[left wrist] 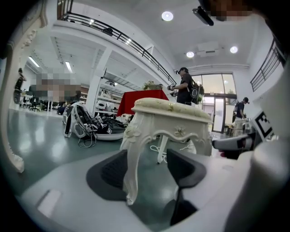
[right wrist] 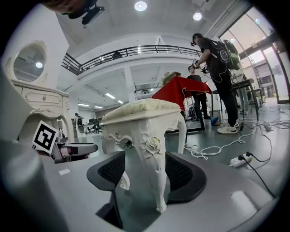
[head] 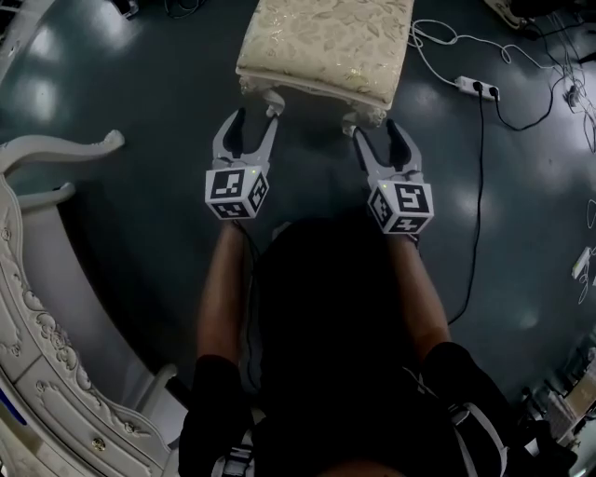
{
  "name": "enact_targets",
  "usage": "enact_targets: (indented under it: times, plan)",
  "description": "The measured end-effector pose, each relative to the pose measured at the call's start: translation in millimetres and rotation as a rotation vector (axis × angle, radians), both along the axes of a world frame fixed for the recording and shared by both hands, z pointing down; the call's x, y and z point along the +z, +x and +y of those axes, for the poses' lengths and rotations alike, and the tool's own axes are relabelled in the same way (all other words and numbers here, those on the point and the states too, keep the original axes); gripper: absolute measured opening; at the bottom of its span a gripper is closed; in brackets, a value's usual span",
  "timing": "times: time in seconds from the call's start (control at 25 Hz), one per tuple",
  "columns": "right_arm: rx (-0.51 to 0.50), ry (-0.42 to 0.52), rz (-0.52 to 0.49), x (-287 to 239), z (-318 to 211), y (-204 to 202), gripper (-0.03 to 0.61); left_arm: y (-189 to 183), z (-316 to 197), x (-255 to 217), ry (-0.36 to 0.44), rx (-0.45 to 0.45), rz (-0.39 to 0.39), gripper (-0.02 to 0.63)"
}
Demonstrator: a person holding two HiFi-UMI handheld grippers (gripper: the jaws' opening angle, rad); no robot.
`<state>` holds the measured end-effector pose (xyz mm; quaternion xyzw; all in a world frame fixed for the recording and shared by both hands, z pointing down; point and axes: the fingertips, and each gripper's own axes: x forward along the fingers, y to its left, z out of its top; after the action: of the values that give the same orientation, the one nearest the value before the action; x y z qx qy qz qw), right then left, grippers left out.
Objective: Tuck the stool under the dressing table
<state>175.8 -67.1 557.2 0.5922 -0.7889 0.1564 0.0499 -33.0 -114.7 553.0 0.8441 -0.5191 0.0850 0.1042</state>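
Stool (head: 326, 47) stands on the glossy dark floor (head: 140, 93): cream brocade cushion, carved white legs that curve. The scrolled white dressing table (head: 37, 317) sits well apart, to the stool's left. Left gripper (head: 253, 119) has its jaws spread wide around the near-left leg (left wrist: 132, 167). Right gripper (head: 375, 132) is just as wide around the rose-carved near-right leg (right wrist: 156, 172).

Big open hall: glossy dark grey floor (head: 121, 74), white walls, a black-railed upper balcony (right wrist: 136, 50), round recessed ceiling lights (right wrist: 140, 6), tall glass windows (left wrist: 213, 93) at the far end. Red-draped table (right wrist: 181, 90) further back, white power strip (head: 477, 88) with cables lying loose on the floor.
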Motion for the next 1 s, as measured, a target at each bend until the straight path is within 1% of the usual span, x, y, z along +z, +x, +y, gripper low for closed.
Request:
enact_targets:
  times: [0.12, 0.32, 0.52, 0.8, 1.0]
  plan:
    - [-0.007, -0.004, 0.001, 6, -6, -4, 0.299, -3, -15, 3, 0.007, -0.006, -0.005, 0.291]
    - [-0.008, -0.019, 0.012, 14, -18, -3, 0.314, -5, -36, 10, -0.011, -0.009, 0.001, 0.307]
    - [-0.006, -0.036, 0.023, 21, -32, 1, 0.322, -2, -50, 23, -0.037, 0.004, -0.021, 0.321]
    - [-0.031, -0.038, 0.029, 28, -51, -4, 0.328, 2, -72, 27, -0.028, 0.009, -0.03, 0.325]
    - [-0.048, -0.036, 0.025, 29, -59, -9, 0.328, 9, -86, 26, -0.015, 0.022, -0.059, 0.324]
